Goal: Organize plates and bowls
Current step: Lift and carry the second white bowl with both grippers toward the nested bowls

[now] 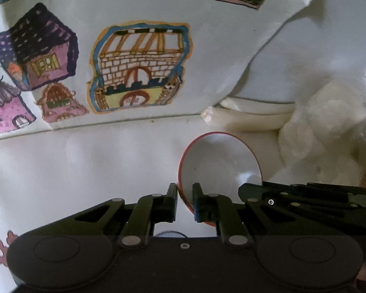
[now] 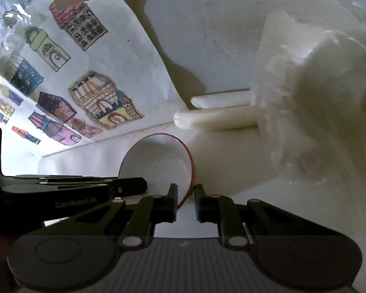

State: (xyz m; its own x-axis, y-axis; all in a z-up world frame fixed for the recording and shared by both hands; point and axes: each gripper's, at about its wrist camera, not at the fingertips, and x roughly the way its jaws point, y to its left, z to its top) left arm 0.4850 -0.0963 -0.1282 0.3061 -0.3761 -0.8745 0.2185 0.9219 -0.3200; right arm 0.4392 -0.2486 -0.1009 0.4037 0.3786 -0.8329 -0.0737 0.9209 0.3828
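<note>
A small white bowl with a red rim (image 1: pixel 219 163) is held tilted above a white surface. My left gripper (image 1: pixel 185 195) is shut on the bowl's left rim. My right gripper (image 2: pixel 186 195) is shut on the bowl's (image 2: pixel 156 163) right rim. Each gripper shows in the other's view, the right one at the right (image 1: pixel 305 195) and the left one at the left (image 2: pixel 73 190). A stack of white plates (image 1: pixel 253 114) lies behind the bowl and also shows in the right wrist view (image 2: pixel 219 117).
A white sheet with drawings of colourful houses (image 1: pixel 139 68) stands behind the bowl to the left, also seen in the right wrist view (image 2: pixel 97 92). Crumpled clear plastic wrap (image 1: pixel 324 127) lies at the right (image 2: pixel 317 97).
</note>
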